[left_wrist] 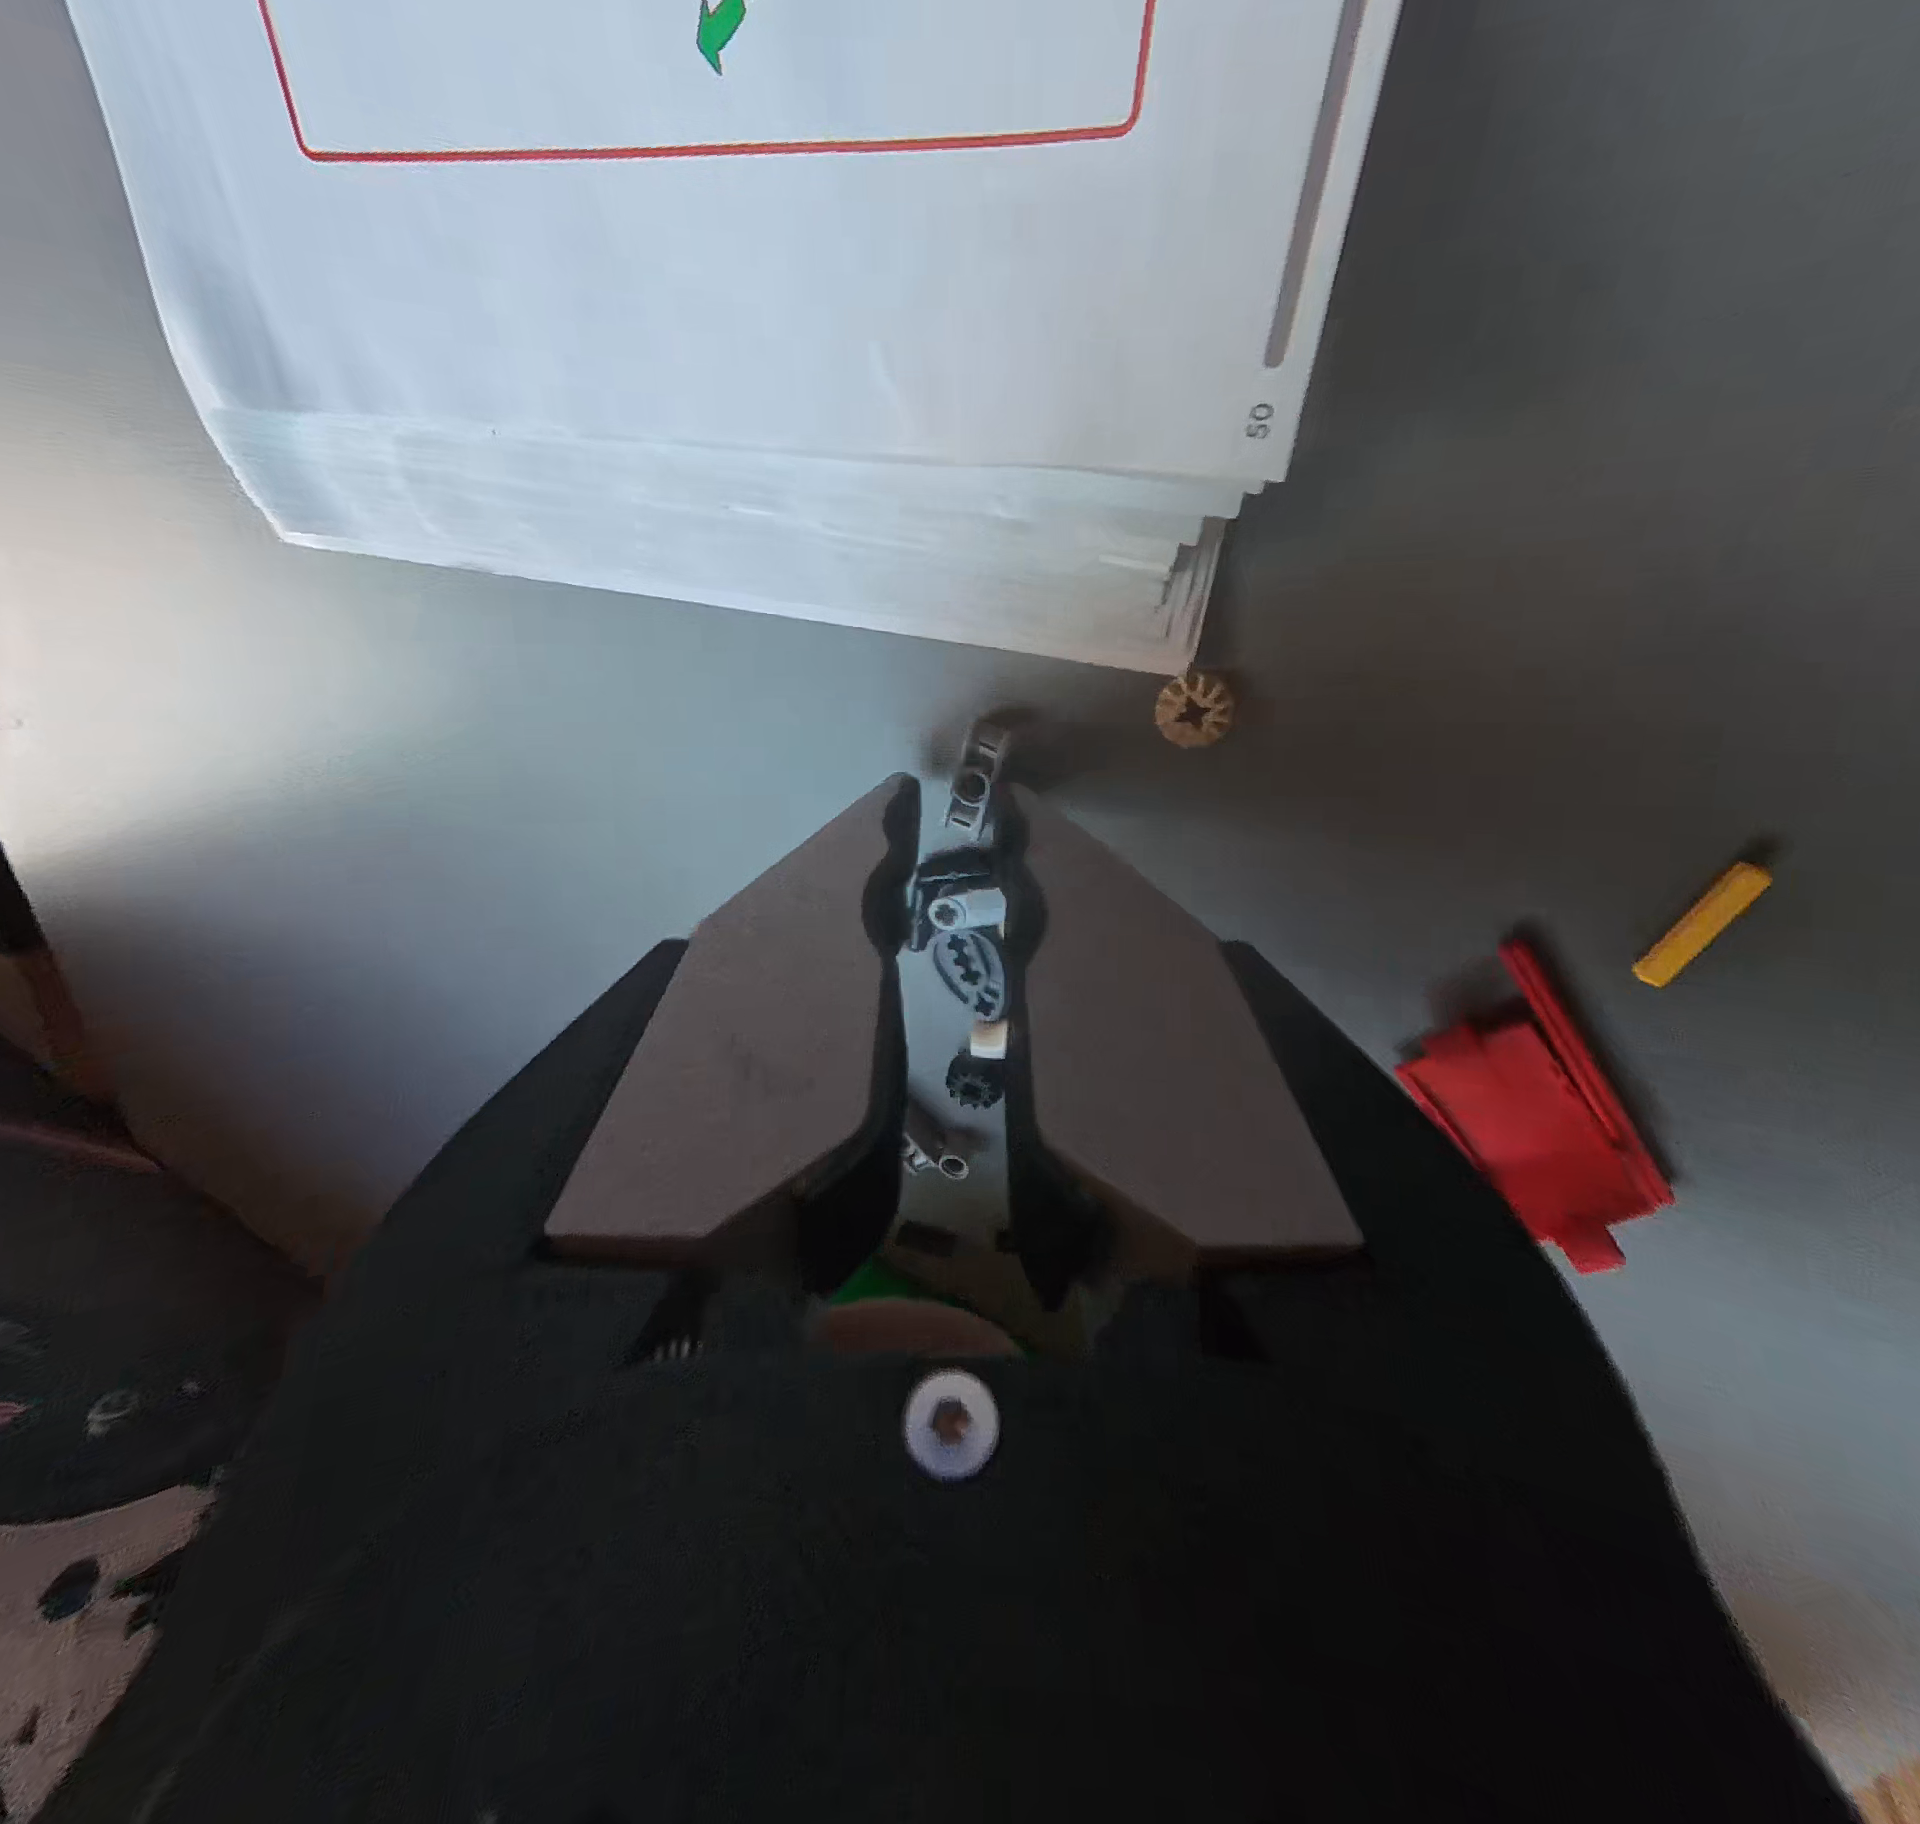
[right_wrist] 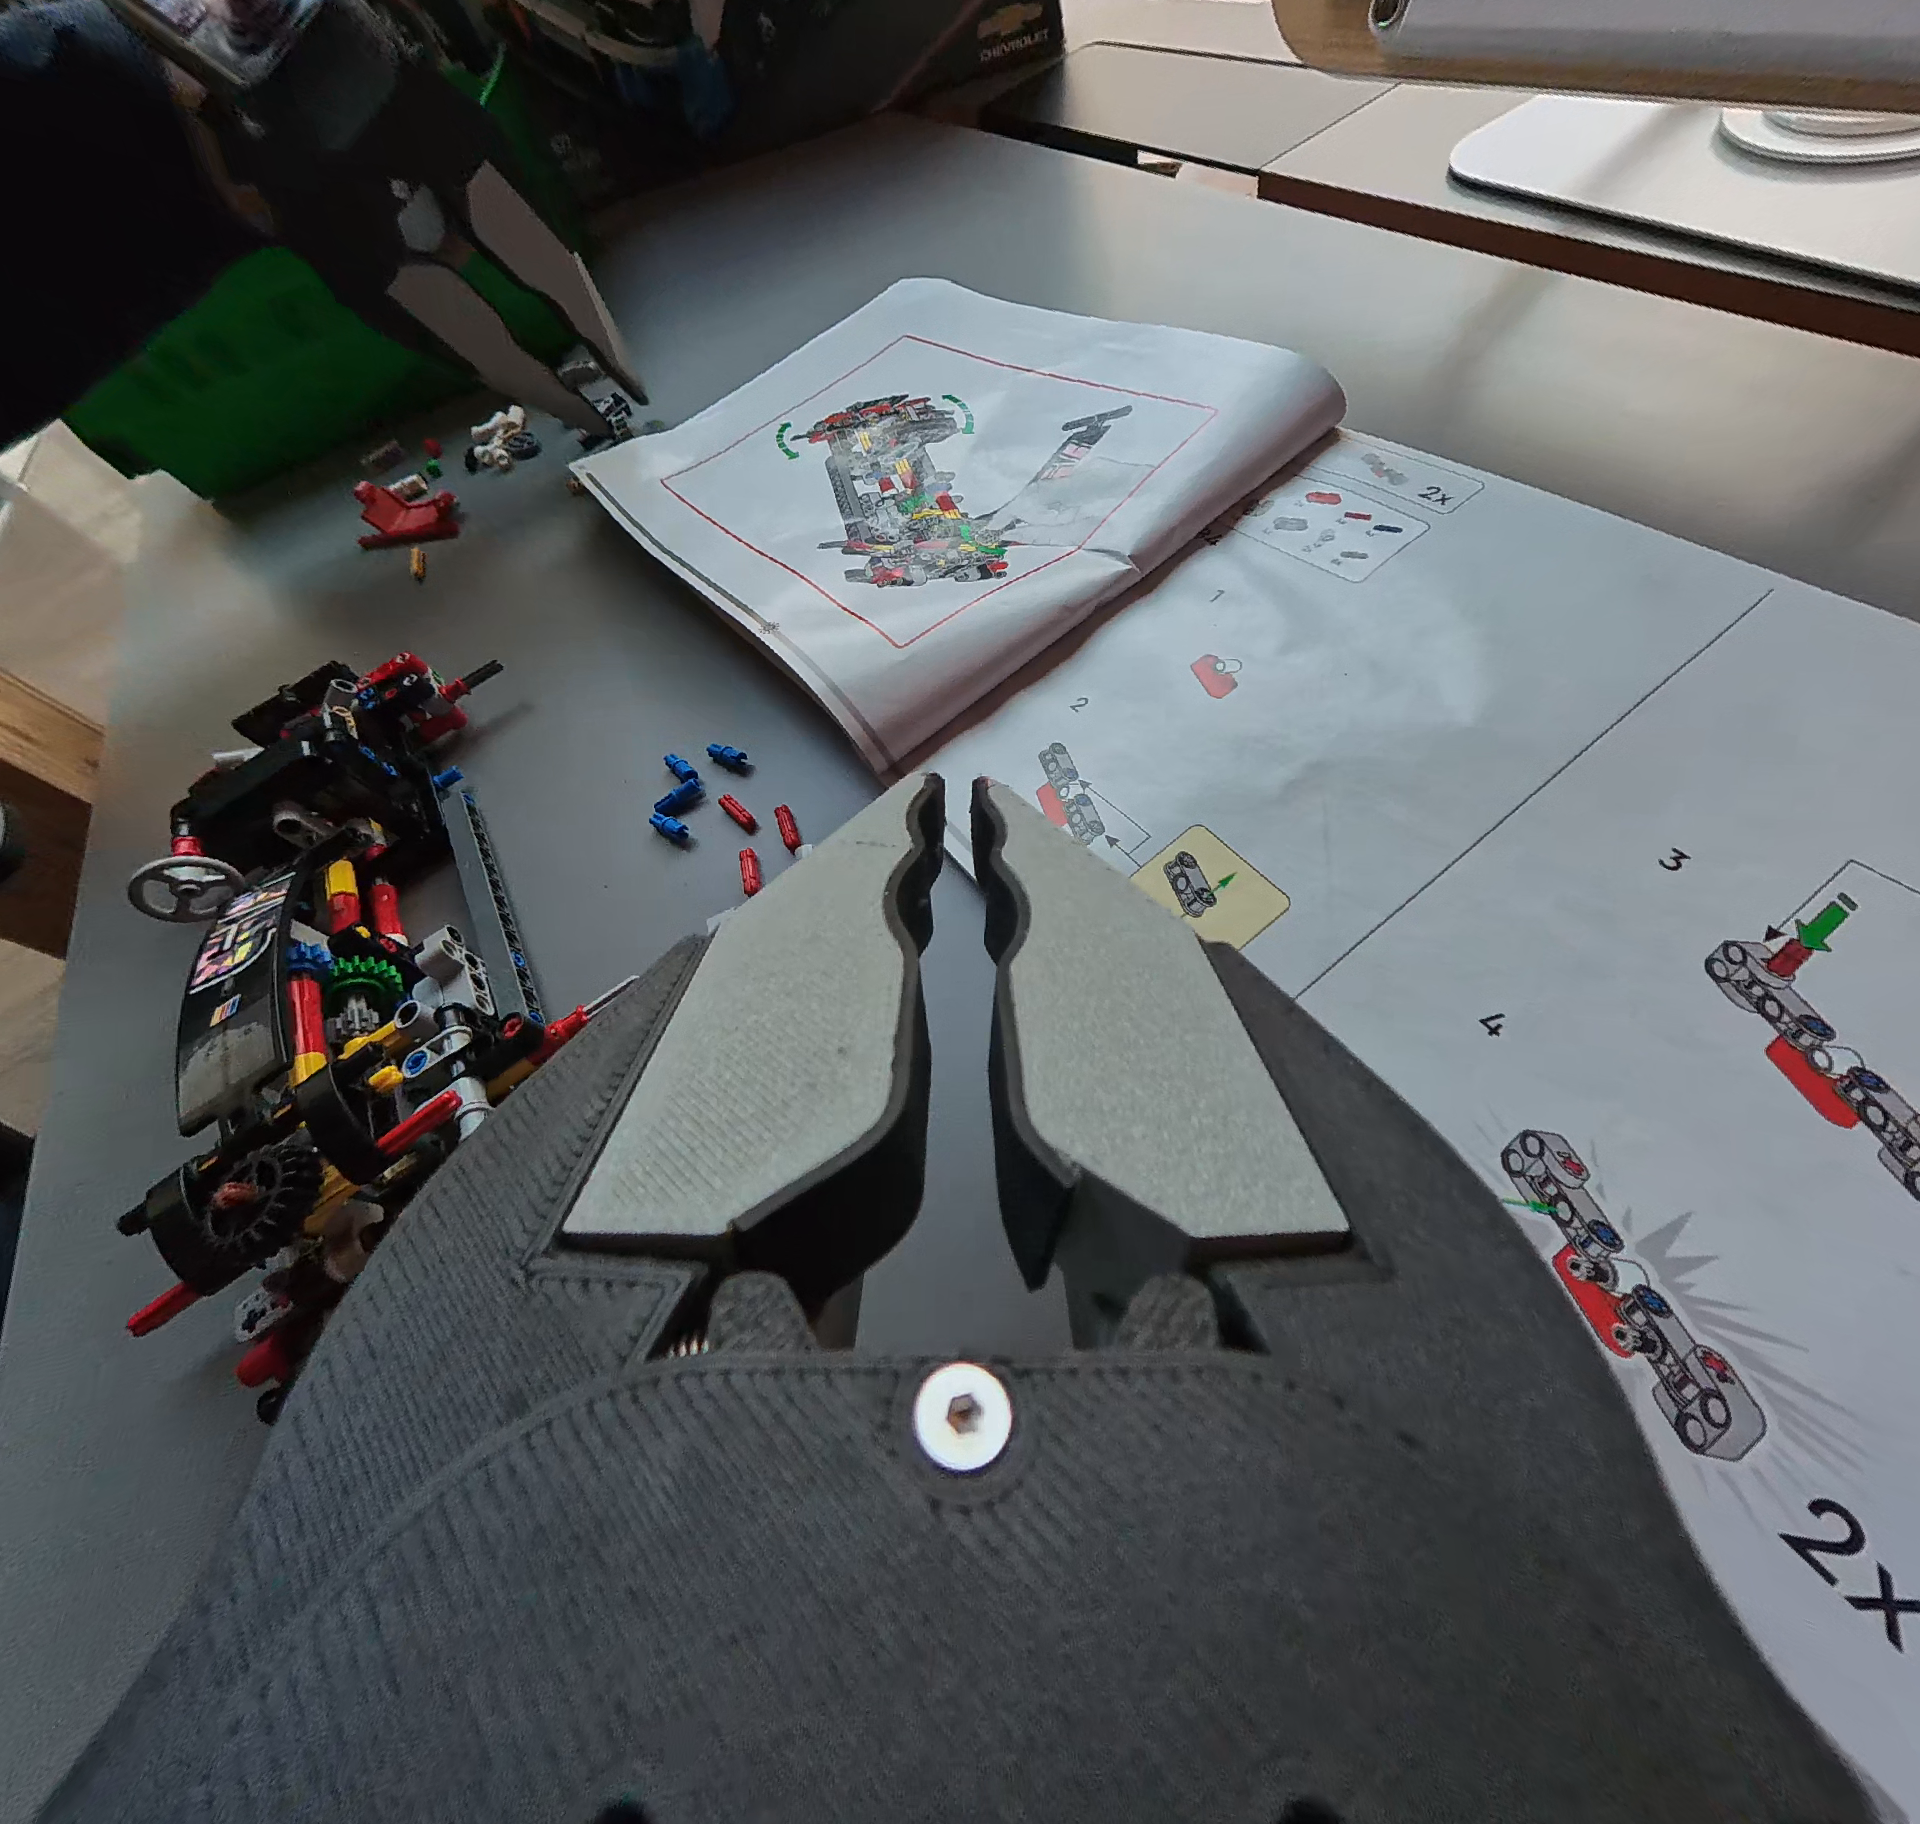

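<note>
We see left gripper (left_wrist: 961,798) fingers pinching small grey connector piece (left_wrist: 971,787) above table (left_wrist: 416,787); right gripper (right_wrist: 958,798) fingers nearly together, bare, over instruction booklet (right_wrist: 1351,735).

The desk (right_wrist: 1039,247) is smooth, matt grey with a soft sheen where light falls. The instruction booklet (right_wrist: 1039,486) is thin, slightly glossy paper, creased near the fold, its stacked page edges (left_wrist: 727,517) showing. The right gripper (right_wrist: 958,798) has a ribbed, rough black plastic body with a bright metal screw (right_wrist: 961,1416); its fingers (right_wrist: 790,1047) carry grainy, matt grey faces. The half-built model car (right_wrist: 312,964), blue pins (right_wrist: 686,787), red panel (left_wrist: 1538,1109) and tan gear (left_wrist: 1195,709) are smooth, shiny moulded plastic.
</note>
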{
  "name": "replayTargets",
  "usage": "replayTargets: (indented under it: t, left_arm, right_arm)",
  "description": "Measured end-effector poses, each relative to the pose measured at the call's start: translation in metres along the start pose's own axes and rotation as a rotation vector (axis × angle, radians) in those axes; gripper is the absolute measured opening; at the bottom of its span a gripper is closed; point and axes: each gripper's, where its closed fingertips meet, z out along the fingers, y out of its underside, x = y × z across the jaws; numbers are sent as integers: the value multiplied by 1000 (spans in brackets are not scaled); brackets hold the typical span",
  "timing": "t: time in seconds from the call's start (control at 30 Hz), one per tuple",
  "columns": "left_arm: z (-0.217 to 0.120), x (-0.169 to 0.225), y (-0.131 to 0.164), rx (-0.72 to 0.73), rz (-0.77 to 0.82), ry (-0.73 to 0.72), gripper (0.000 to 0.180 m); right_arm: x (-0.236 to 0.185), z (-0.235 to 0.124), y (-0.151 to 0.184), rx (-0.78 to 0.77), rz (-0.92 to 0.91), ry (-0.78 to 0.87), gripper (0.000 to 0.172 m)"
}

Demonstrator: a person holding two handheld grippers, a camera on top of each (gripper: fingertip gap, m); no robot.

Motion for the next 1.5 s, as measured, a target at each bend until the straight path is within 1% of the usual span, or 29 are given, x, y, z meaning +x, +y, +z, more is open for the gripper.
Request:
replayTargets:
  t: [0.07, 0.13, 0.2, 0.23, 0.3, 0.37, 0.4, 0.47, 0.57, 0.63, 0.7, 0.83, 1.03, 1.07, 1.13, 1.2, 1.27, 1.3, 1.37, 1.43, 1.5]
  left_arm:
    - [1, 1, 0, 1, -16, 22, 5]
    - [-1, 3, -1, -2, -24, 45, 5]
    - [-8, 1, -4, 5, -24, 29, 5]
    - [-15, 0, -11, 32, -19, 8, 5]
    - [-32, 3, -41, 144, -11, -19, 5]
    - [-47, 17, -84, 263, 27, -18, 5]
    - [-51, 23, -105, 298, 57, -29, 5]
    - [-51, 38, -144, 321, 114, -43, 5]
    - [-36, 66, -191, 335, 172, 16, 5]
    - [-22, 75, -209, 322, 192, 29, 5]
    - [-10, 76, -216, 292, 200, 20, 5]
    - [4, 77, -210, 220, 194, 30, 5]
    - [4, 75, -197, 178, 146, 36, 5]
    - [3, 76, -196, 185, 136, 39, 6]
    - [0, 78, -196, 217, 98, 65, 19]
    - [-9, 80, -196, 265, 51, 95, 24]
    - [-25, 73, -187, 304, 11, 79, 25]
    - [-34, 67, -176, 307, -10, 56, 25]
    - [-56, 44, -143, 294, -66, -21, 23]
    - [-76, 14, -99, 269, -178, -101, 18]
    - [-83, -14, -45, 178, -303, -170, 14]
  right_arm:
    - [1, -1, -1, 4, 1, 3, 1]
    - [1, -2, -2, 11, 6, 3, 1]
    - [2, -3, -4, 19, 11, 1, 1]
    - [2, -4, -4, 22, 13, 1, 1]
    - [2, -4, -5, 26, 16, 0, 1]
    - [1, -4, -5, 27, 16, -3, 1]
    - [1, -4, -6, 28, 15, -3, 1]
    - [1, -4, -6, 27, 11, -1, 1]
    - [1, -5, -6, 31, 12, 2, 1]
    - [3, -7, -7, 37, 17, 3, 1]
    - [3, -8, -8, 43, 21, 2, 1]
    - [3, -10, -10, 49, 21, -2, 1]
    - [1, -11, -12, 51, 11, -6, 1]
    - [1, -11, -12, 50, 10, -5, 1]
    - [1, -10, -11, 49, 9, -5, 1]
    - [1, -10, -11, 48, 10, -3, 1]
    - [2, -11, -11, 48, 12, -1, 1]
    - [2, -11, -11, 50, 13, 0, 1]
    - [3, -12, -12, 56, 17, 1, 1]
    - [3, -12, -13, 59, 19, -1, 1]
    - [2, -11, -12, 52, 16, -3, 0]
